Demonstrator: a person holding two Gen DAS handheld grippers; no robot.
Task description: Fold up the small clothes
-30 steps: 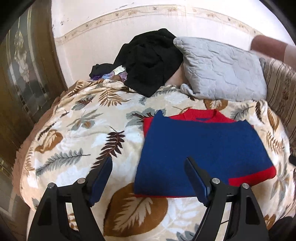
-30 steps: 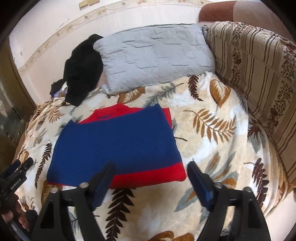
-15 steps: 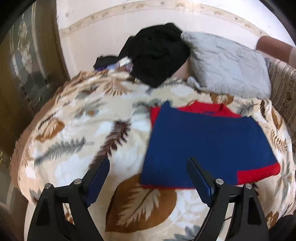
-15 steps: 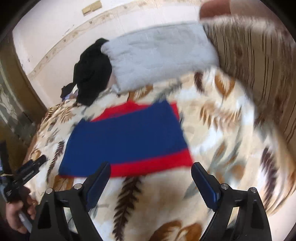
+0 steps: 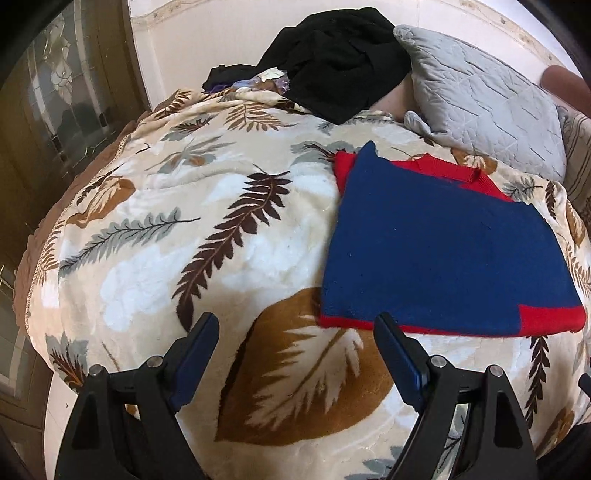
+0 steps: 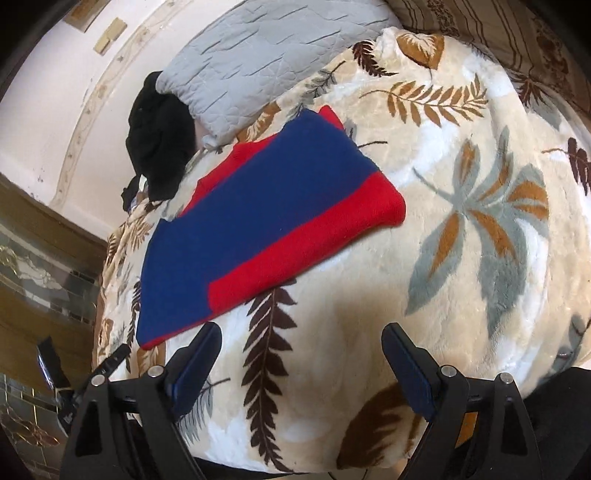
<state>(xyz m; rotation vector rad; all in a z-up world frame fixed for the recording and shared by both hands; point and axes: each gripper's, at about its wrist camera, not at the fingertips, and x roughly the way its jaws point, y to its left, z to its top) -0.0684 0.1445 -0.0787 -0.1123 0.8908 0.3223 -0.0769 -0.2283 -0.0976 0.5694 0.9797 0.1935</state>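
Both the left gripper (image 5: 295, 343) and right gripper (image 6: 301, 354), jaws spread and empty, have pulled back from the folded blue-and-red sweater (image 5: 439, 254), suggesting the fold is finished.

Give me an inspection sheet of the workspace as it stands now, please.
Surface: leaf-print blanket covering the bed.
Job's things: blue and red sweater folded flat on the blanket.
Clutter: black clothes heaped by the wall; grey pillow beside them.
Grippers: left gripper open, empty, just short of the sweater's near edge; right gripper open, empty, over bare blanket.
Cables: nothing seen.
Surroundings: pale wall behind; striped cushion on the right.
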